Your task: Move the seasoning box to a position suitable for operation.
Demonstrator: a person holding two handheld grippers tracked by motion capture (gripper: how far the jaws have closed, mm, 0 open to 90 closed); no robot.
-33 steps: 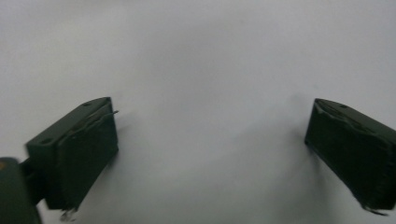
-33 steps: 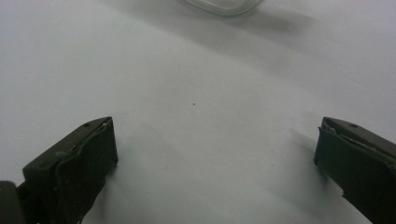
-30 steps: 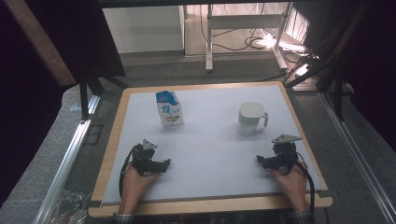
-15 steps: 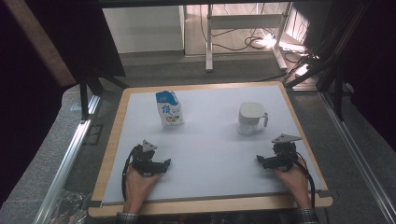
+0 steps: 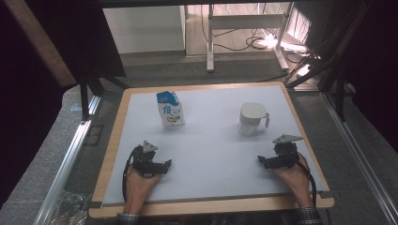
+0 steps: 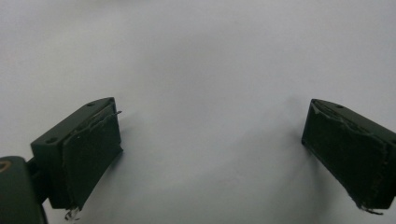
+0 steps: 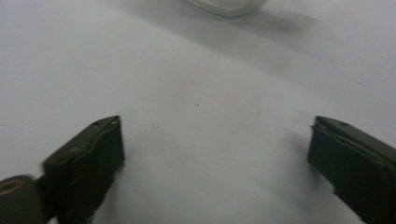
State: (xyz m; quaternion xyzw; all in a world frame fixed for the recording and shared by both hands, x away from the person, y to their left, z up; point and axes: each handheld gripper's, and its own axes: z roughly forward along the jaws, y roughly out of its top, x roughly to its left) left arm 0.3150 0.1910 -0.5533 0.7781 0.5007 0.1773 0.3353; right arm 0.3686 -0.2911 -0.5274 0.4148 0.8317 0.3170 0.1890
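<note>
We rest our left gripper [image 5: 165,165] and right gripper [image 5: 263,161] low on the white table [image 5: 211,154], both with jaws spread wide and holding nothing. The milk carton [image 5: 170,109] stands upright ahead of our left gripper, well apart; the white jug [image 5: 251,119] stands near, ahead of our right. The pale rim [image 7: 224,7] atop the right gripper view is probably that jug. Bare table lies between

You have two grippers on the table [image 5: 206,154]: one left gripper [image 5: 165,165] and one right gripper [image 5: 261,161], each with two jaws set wide apart. You have also one milk carton [image 5: 170,109] and one white jug [image 5: 251,118].
</note>
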